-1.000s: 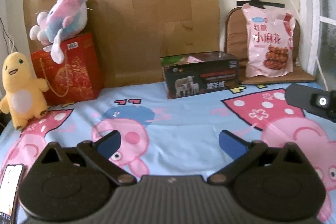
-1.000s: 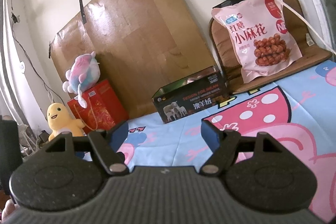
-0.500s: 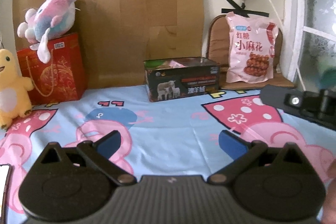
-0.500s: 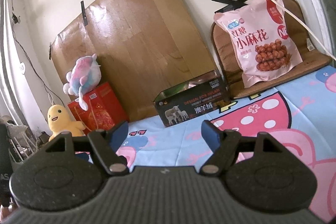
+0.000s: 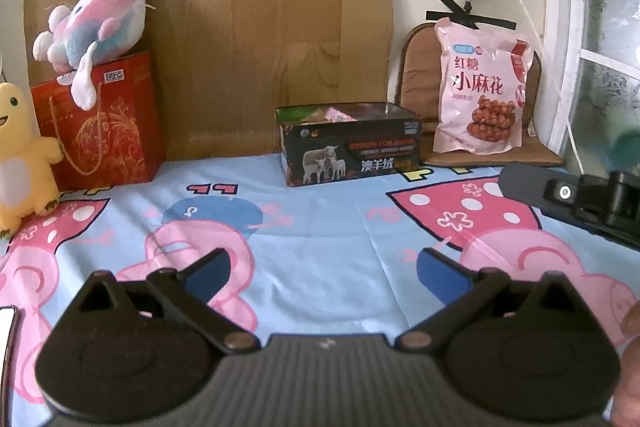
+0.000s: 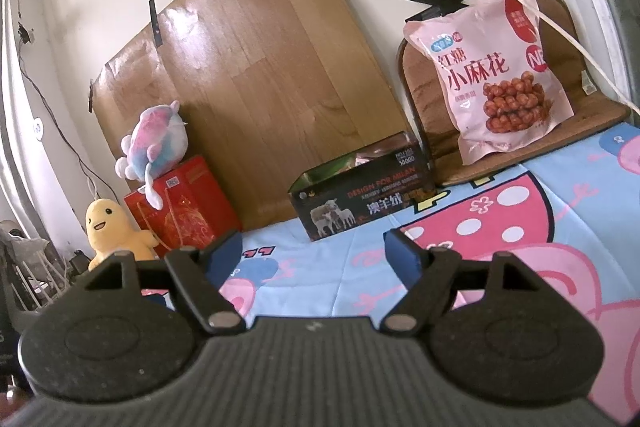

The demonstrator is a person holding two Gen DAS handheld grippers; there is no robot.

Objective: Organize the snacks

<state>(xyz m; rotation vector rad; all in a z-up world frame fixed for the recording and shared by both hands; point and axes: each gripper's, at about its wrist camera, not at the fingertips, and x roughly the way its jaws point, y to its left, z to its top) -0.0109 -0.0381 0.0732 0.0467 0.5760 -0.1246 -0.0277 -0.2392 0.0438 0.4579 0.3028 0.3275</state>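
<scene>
I'm at the approach step: both my left tongs (image 5: 322, 273) and right tongs (image 6: 314, 253) hang spread wide and empty above the cartoon bedsheet (image 5: 320, 227), well short of anything. The pink snack bag (image 6: 494, 75) stands upright against the brown cushion (image 6: 440, 131) at the back right, long axis vertical, label facing me. Next, I judge, the right tongs should reach for it and drop it in the open black box (image 6: 362, 193) just beside.

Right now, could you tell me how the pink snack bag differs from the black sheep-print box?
The pink snack bag stands upright, leaning on a brown cushion; the black sheep-print box lies flat on the cartoon sheet. The bag looks sealed and soft; the box is rigid and open-topped, with pink packets showing inside. The bag sits to the right of the box. Both stand by the back wall, untouched.
</scene>
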